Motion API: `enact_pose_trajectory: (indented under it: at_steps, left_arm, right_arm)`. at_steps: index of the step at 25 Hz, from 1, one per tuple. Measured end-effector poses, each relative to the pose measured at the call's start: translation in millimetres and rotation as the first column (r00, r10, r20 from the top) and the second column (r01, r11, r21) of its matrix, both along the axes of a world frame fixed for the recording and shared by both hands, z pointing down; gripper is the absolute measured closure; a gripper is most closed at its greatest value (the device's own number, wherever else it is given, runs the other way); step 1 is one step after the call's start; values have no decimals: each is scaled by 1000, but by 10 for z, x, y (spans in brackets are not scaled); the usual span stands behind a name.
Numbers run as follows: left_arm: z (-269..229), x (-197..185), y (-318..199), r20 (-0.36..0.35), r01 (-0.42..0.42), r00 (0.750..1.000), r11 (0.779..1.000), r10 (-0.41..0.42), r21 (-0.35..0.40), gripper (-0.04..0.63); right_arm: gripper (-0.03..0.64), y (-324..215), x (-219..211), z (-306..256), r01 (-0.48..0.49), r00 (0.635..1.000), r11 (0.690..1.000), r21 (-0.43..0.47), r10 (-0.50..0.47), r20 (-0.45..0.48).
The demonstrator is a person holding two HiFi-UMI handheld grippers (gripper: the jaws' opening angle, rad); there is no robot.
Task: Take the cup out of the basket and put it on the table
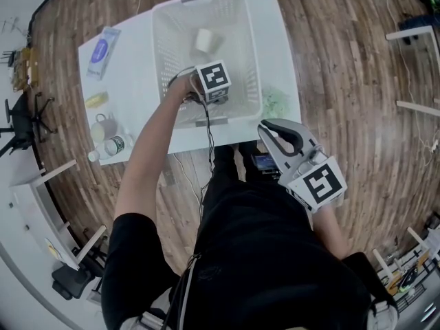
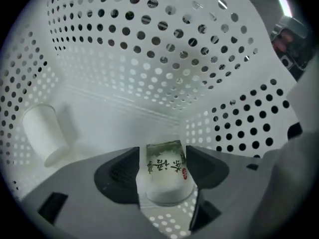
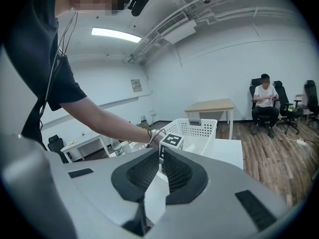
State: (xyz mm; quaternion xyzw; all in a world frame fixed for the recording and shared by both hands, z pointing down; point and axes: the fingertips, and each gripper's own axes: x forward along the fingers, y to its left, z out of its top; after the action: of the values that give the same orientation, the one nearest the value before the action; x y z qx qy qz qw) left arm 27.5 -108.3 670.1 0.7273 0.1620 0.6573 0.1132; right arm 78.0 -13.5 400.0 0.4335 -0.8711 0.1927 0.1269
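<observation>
A white perforated basket [image 1: 165,19] stands on the white table [image 1: 285,53]. My left gripper [image 2: 162,176] reaches down into it, under its marker cube [image 1: 213,81]. A small clear cup with a green printed label [image 2: 167,163] lies on the basket floor between the open jaws, which stand on either side of it. A plain white paper cup [image 2: 45,133] lies on its side further left in the basket [image 2: 149,59]; the head view also shows this paper cup [image 1: 205,40]. My right gripper [image 1: 271,133] hangs shut at the table's near edge, holding nothing.
At the table's left end lie a blue-and-white packet [image 1: 103,50], a yellow item [image 1: 96,100], a mug [image 1: 103,126] and a bottle [image 1: 110,146]. Something green [image 1: 277,102] lies right of the basket. A seated person [image 3: 264,101] and a wooden table [image 3: 212,106] are far off.
</observation>
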Motion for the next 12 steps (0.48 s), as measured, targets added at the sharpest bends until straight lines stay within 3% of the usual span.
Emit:
enact_pose_trajectory:
  at_steps: [5, 12]
  left_arm:
    - [146, -62, 89, 32, -13, 999, 1000, 13, -2, 299]
    - [112, -29, 68, 2, -14, 1000, 1000, 14, 7, 304]
  right_arm:
    - [589, -43, -8, -40, -6, 1000, 1000, 3, 6, 0]
    - [589, -41, 3, -43, -9, 1000, 1000, 7, 9, -2]
